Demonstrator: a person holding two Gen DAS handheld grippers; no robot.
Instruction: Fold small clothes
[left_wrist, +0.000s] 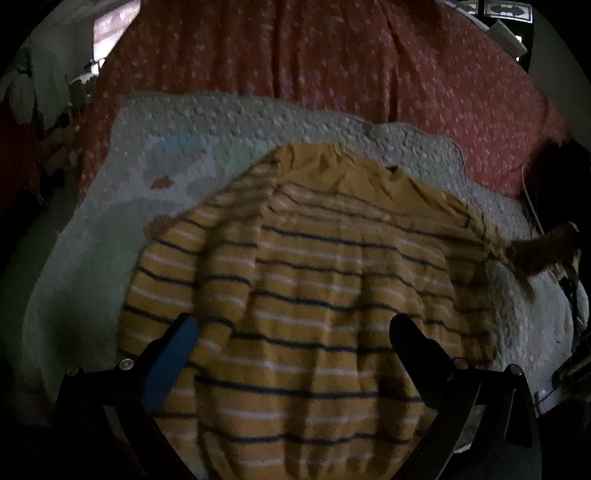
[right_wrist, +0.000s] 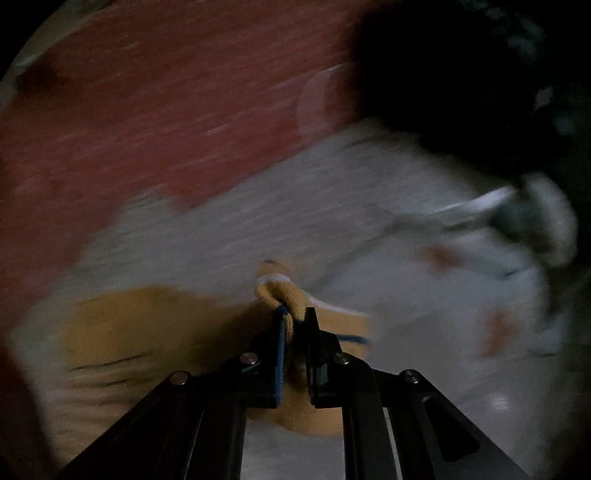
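A small mustard-yellow top (left_wrist: 306, 291) with navy and white stripes lies flat on a white quilted blanket (left_wrist: 155, 147). My left gripper (left_wrist: 295, 332) hovers over its lower part, jaws wide open, nothing between them. One sleeve (left_wrist: 517, 251) is stretched out to the right and lifted off the blanket, its end pinched in my right gripper (left_wrist: 569, 240) at the frame edge. In the blurred right wrist view, my right gripper (right_wrist: 295, 317) is shut on the sleeve cuff (right_wrist: 280, 291), which loops out past the fingertips. The rest of the top (right_wrist: 122, 332) trails to the left.
The blanket lies on a red bedspread (left_wrist: 332, 55) with small white dots. A dark shape (right_wrist: 461, 74) fills the upper right of the right wrist view. A pale blurred object (right_wrist: 546, 221) lies at the blanket's right edge. Room clutter shows dimly at far left.
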